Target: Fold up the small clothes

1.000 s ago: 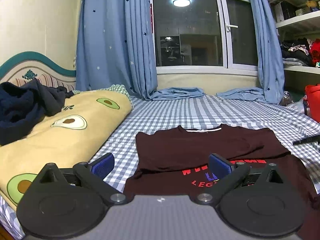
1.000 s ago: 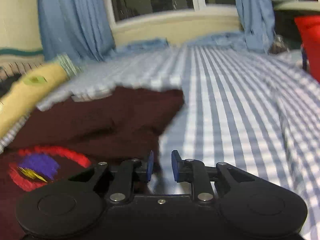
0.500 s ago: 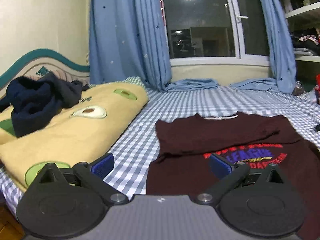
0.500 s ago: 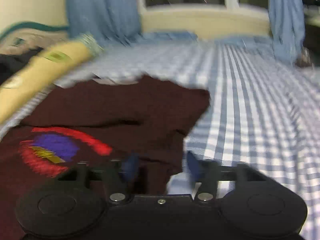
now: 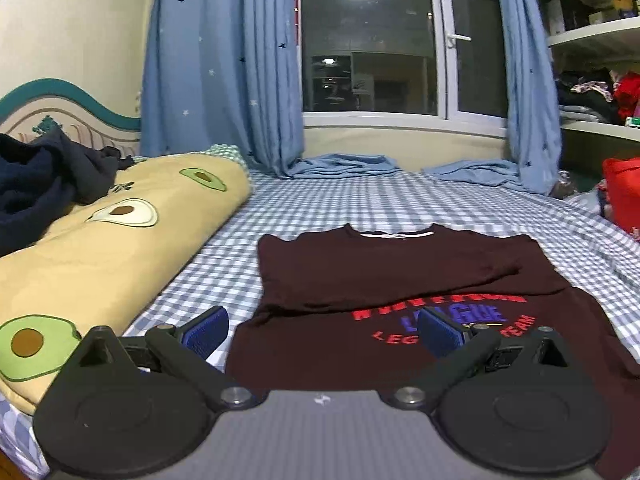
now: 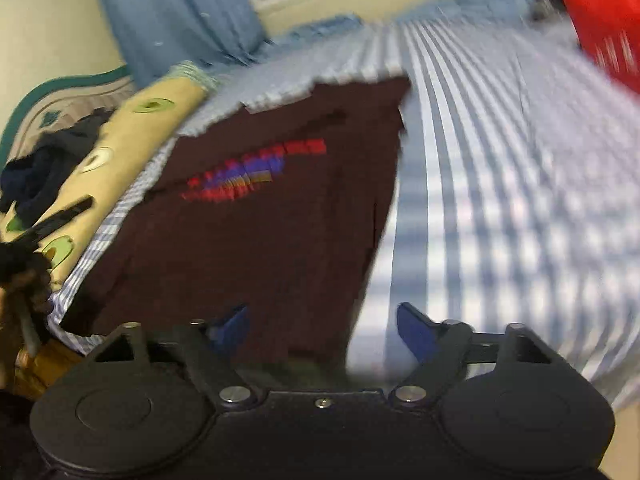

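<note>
A dark maroon T-shirt (image 5: 400,276) with red and blue lettering lies on the checked bed sheet, both sleeves folded in over its chest. My left gripper (image 5: 324,332) hovers open above the shirt's near left edge, nothing between its blue pads. In the blurred right wrist view the same T-shirt (image 6: 272,216) stretches away from me. My right gripper (image 6: 320,330) hangs over the shirt's near right edge, its jaws opening, with no cloth pinched between them. The left gripper's dark finger (image 6: 60,216) shows at the far left of that view.
A yellow avocado-print quilt roll (image 5: 108,240) lies along the left, with a dark navy garment (image 5: 36,184) on it. Blue curtains (image 5: 224,80) and a window stand behind the bed. A red object (image 5: 622,196) sits at the right, beside the shelves. A person's hand (image 6: 20,288) shows at the left edge.
My right gripper let go of the right sleeve, opened wide and drew back toward the shirt's near right edge. The left gripper stayed open and dipped slightly.
</note>
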